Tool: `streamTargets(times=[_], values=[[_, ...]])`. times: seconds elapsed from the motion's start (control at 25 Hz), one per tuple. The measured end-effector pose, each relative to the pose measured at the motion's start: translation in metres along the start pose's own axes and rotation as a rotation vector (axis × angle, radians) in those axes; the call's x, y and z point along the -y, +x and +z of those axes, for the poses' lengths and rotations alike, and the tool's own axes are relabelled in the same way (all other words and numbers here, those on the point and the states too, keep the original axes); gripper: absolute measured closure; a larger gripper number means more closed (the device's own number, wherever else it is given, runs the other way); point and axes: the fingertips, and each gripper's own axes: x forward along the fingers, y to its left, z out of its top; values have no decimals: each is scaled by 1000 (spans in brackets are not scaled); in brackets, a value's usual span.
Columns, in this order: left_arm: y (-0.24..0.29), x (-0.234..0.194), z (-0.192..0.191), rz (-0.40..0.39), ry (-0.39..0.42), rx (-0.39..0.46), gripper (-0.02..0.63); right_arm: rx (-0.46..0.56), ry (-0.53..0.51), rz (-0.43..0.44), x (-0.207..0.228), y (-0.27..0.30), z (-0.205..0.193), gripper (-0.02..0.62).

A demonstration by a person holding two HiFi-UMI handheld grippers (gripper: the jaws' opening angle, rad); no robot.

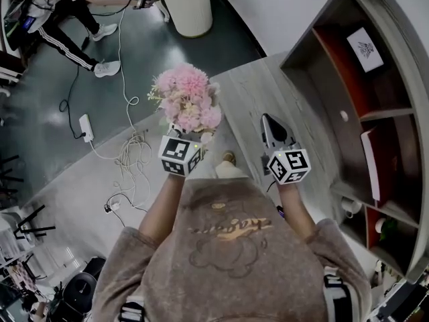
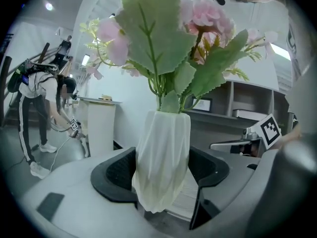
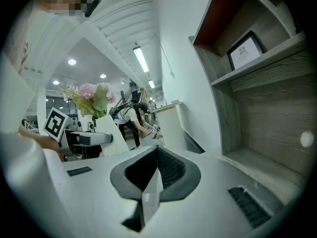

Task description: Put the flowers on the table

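A bunch of pink flowers [image 1: 188,99] with green leaves stands in a white ribbed vase [image 2: 162,157]. My left gripper [image 2: 162,172] is shut on the vase, one dark jaw pressing each side, and holds it upright in the air. In the head view the blooms hide the left gripper [image 1: 185,139] tips. The grey wooden table [image 1: 251,89] lies just ahead and to the right of the flowers. My right gripper [image 1: 269,123] hovers over the table, jaws shut with nothing in them [image 3: 156,157]. From the right gripper view, the flowers [image 3: 91,95] show at the left.
A grey shelf unit [image 1: 375,113] with red backing runs along the right and holds a framed picture [image 1: 365,49]. Cables and a power strip [image 1: 87,127] lie on the floor at left. A white column [image 1: 184,2] and another person [image 1: 67,9] are farther off.
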Motion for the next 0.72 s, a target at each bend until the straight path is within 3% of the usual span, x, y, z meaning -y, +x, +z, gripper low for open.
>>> streamTargets(times=[0.2,0.72], values=[[17,-9,10,-37,3,0,264,-1,8,-29,6,14,4,597],[72,-43,25,-220,73,-7,265,40,34,-218,14,36,17,597]])
